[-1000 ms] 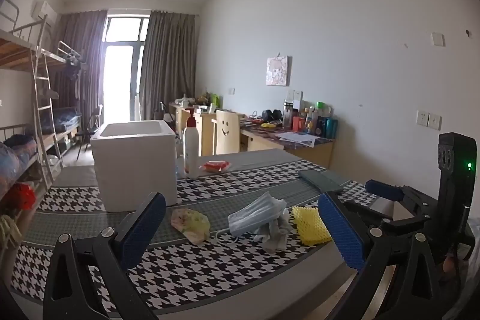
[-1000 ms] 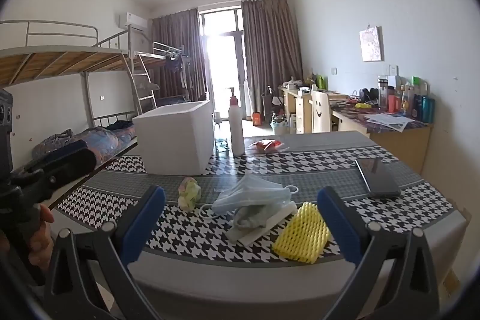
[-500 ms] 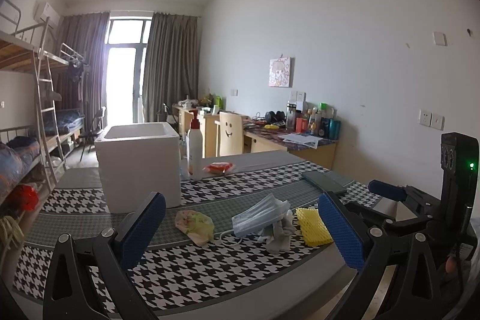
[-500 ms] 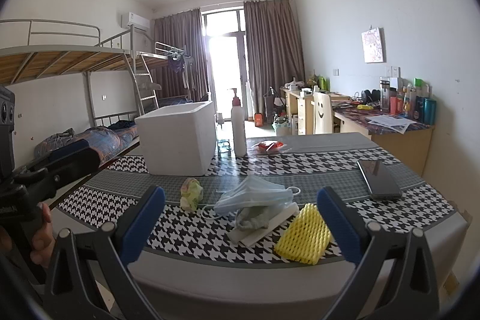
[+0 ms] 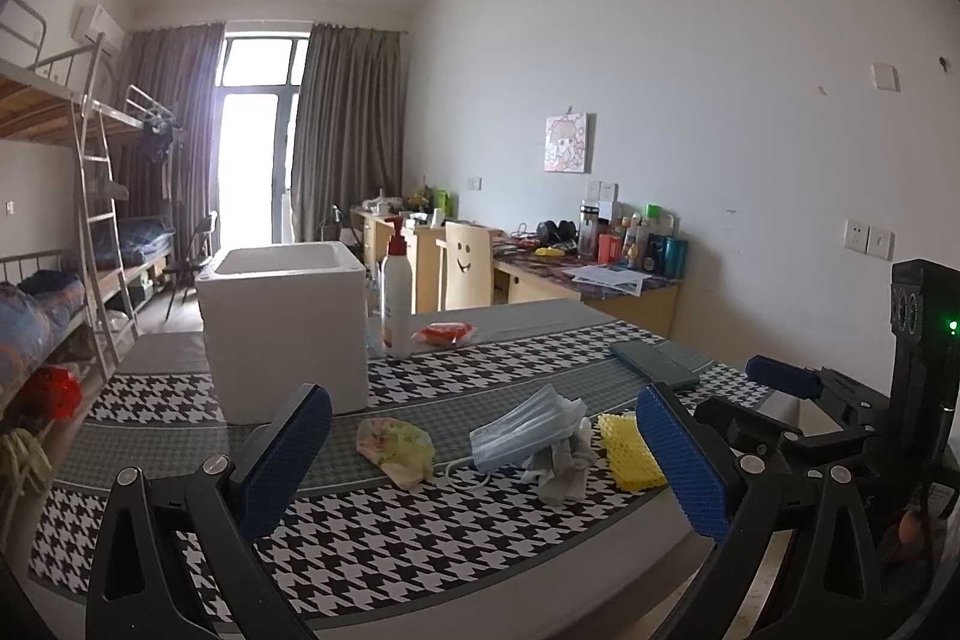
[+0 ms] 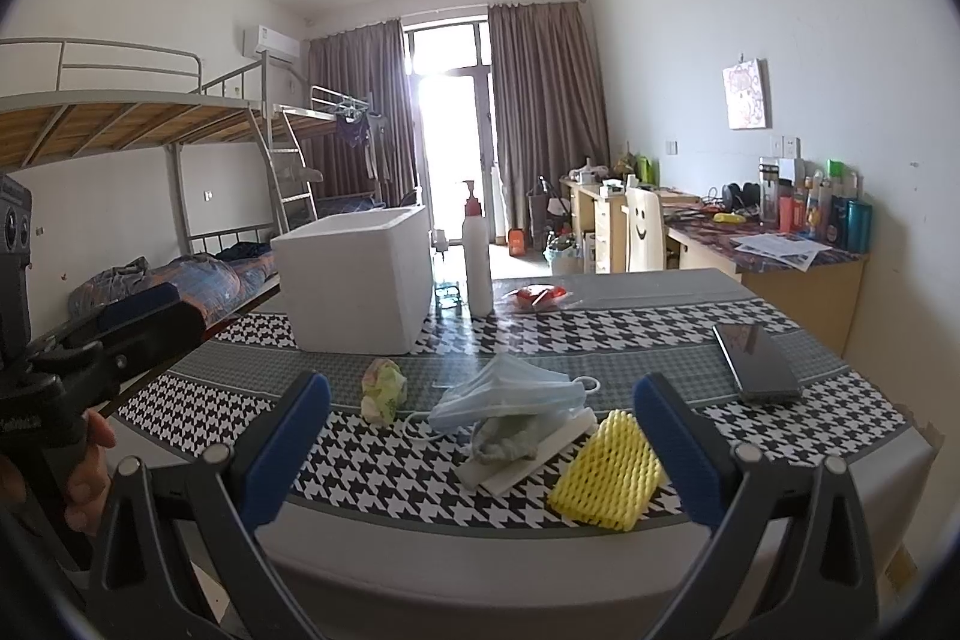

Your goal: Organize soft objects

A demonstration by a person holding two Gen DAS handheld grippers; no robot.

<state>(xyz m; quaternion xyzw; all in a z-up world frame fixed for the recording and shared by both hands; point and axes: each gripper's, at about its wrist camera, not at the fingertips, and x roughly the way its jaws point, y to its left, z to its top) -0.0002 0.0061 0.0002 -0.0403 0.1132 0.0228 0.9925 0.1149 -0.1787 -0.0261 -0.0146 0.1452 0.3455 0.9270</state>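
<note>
Both grippers gape empty off the table's near edge – left gripper point(image 5: 480, 460), right gripper point(image 6: 480, 445); along that edge lie crumpled cloth point(image 6: 384, 391), face mask point(image 6: 510, 394) and yellow foam net point(image 6: 606, 472) – white foam box point(image 6: 360, 280) stands behind them

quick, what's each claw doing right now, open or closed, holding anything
Left claw: open, holding nothing, short of the table.
Right claw: open, holding nothing, also short of the table.
</note>
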